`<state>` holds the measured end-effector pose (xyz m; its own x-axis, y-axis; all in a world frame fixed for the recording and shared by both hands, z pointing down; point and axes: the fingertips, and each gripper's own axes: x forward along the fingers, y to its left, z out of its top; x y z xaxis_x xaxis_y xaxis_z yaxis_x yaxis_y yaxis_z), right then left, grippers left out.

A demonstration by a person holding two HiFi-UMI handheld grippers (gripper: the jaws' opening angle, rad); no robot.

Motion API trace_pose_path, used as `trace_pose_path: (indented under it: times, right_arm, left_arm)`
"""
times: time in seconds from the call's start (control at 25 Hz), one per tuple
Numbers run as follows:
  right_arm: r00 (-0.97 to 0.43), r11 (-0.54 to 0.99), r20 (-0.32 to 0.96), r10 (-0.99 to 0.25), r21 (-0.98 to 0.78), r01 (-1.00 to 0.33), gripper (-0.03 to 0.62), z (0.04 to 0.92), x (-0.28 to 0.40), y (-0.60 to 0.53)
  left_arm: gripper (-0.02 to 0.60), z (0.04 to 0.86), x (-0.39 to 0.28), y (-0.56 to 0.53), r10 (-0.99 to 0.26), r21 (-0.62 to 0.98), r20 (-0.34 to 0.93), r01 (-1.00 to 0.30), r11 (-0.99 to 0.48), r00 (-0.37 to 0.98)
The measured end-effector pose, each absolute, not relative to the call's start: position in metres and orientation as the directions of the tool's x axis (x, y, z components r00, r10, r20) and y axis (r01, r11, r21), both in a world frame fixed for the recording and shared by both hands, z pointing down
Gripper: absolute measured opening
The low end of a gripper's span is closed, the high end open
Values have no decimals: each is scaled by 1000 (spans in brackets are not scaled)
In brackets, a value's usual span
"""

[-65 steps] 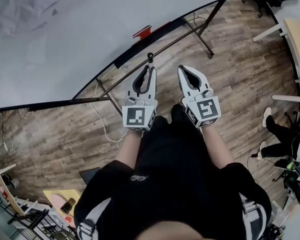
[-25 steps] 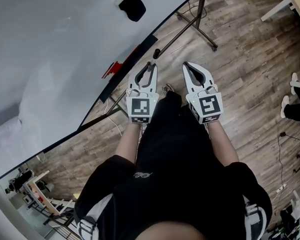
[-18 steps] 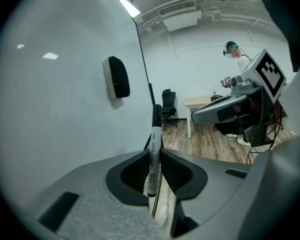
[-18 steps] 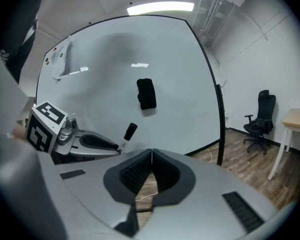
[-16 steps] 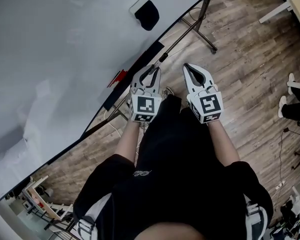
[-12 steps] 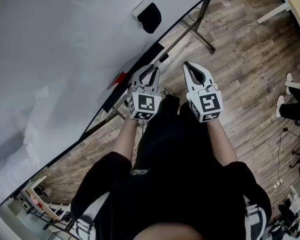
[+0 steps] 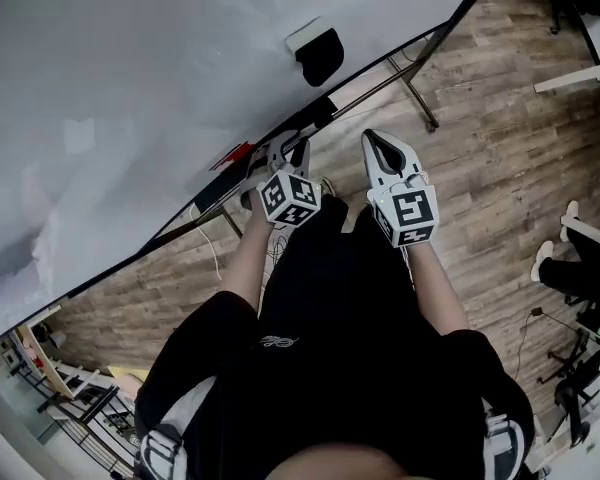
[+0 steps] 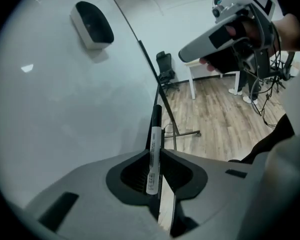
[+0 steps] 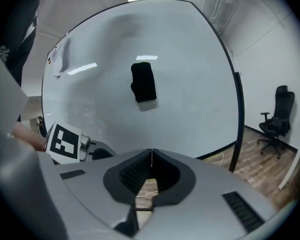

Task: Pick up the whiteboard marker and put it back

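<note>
The whiteboard marker, a white barrel with a black cap, is pinched between my left gripper's jaws, cap pointing forward along the whiteboard's lower edge. In the head view the left gripper is tilted toward the board's black tray. My right gripper hangs beside it over the floor, apart from the board. Its jaws are shut with nothing between them.
A black eraser sticks to the whiteboard above the tray. A red marker lies on the tray to the left. The board's stand legs spread over the wooden floor. An office chair and a white table stand further off.
The left gripper has moved left and up to the board's tray and tilted, still holding the marker. The right gripper has stayed shut and kept its place.
</note>
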<state>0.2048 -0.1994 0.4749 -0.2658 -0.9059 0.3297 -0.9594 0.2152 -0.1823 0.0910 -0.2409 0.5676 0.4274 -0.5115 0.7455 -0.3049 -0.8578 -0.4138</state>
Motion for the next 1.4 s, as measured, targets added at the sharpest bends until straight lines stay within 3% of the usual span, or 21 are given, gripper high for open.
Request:
trace_pose_path:
  times: [0.32,0.72,1.4]
  right_arm:
    - [-305,243,342,-889,-214,-946,3,487,218,-208]
    - [-276,210,355,-893,-214,-954,3,492,246,-209]
    - [-287,222,355,-890,-212,-952,3,491,249,-201]
  left_arm:
    - [69,604,84,-259,-503,-418,818,-312,-853,279]
    - [69,626,90,-265,-420,-368,887,-258,-893,189]
    - [69,630,90,-266,-424,-359,889,-309,-881,174]
